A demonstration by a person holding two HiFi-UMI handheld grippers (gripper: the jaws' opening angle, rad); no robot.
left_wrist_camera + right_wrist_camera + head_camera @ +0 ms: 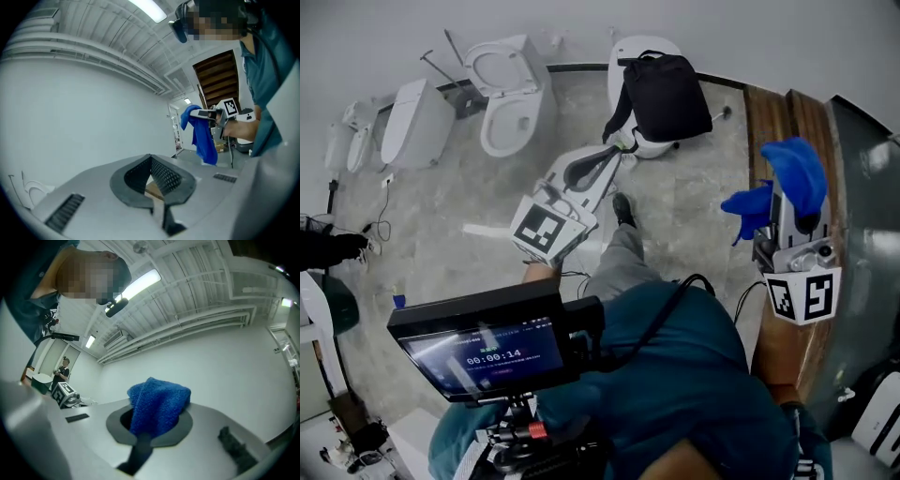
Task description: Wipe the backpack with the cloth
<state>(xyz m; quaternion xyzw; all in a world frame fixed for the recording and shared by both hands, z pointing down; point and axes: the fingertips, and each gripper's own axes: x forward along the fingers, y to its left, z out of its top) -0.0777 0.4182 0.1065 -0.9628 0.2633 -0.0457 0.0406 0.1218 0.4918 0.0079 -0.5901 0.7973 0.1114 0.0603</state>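
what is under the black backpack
The backpack sits on a white toilet-like fixture; its rounded top shows behind the bag and its base below. The part directly beneath the bag is covered, so nothing else there can be told.

Blue cloth [797,173], black backpack [667,94], grey veined floor [441,216] (toilets [511,112] white)

Toilet [636,47] mostly under backpack [666,94]

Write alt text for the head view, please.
The right gripper holds a blue cloth raised at the right, apart from the black backpack resting on a toilet. The left gripper, shut and empty, points toward the backpack.
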